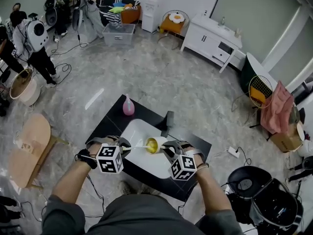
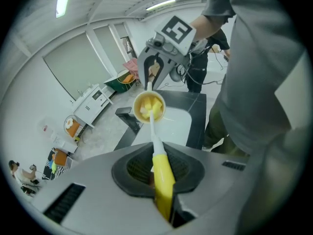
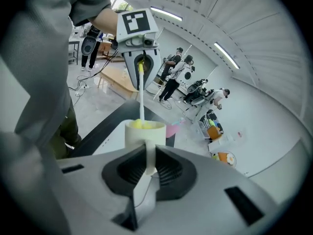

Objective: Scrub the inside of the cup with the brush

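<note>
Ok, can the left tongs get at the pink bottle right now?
Probably not: the left tongs are shut on the brush, its head inside the cup. The way to the bottle looks free otherwise.

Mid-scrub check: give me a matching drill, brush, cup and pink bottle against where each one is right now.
Things:
1. brush
2. cup
3. pink bottle

Places:
A. standing on the table
B. clamped by its handle in the right gripper
C. clamped in the left gripper, head inside the cup

Pairs: 1-C, 2-B, 3-A
</note>
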Available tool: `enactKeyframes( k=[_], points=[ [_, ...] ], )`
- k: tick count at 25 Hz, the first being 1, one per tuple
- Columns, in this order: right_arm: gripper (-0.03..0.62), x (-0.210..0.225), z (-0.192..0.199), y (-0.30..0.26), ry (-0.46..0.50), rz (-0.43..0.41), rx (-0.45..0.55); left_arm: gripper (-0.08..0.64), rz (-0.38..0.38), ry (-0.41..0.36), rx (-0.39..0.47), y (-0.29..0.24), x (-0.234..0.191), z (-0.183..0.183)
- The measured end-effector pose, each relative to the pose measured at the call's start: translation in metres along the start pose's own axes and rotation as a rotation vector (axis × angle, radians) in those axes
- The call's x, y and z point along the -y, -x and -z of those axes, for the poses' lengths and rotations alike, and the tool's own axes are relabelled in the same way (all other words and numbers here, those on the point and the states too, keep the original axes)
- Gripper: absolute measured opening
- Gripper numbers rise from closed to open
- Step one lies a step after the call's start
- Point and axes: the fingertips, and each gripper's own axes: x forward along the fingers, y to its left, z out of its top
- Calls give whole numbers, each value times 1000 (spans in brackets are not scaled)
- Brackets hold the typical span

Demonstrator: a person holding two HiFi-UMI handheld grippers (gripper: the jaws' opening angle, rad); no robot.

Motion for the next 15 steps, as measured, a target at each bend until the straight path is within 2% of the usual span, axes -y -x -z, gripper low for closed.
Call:
enactKeyframes(
  k=[3,7,11,15],
  points=[
    [44,-12,4,-7,11,-36,-20,29,-10,3,17,2,5,-6],
    [44,-29,2,-8,28,-67,-13,31,-4,31,2,6,-2,5],
    [44,-26,-6,-1,34,-56,12,31,34,93,21,10,-7,14],
    [44,-16,-9,11,55,-37,20,29,38,131,36,7,1,15]
  ],
)
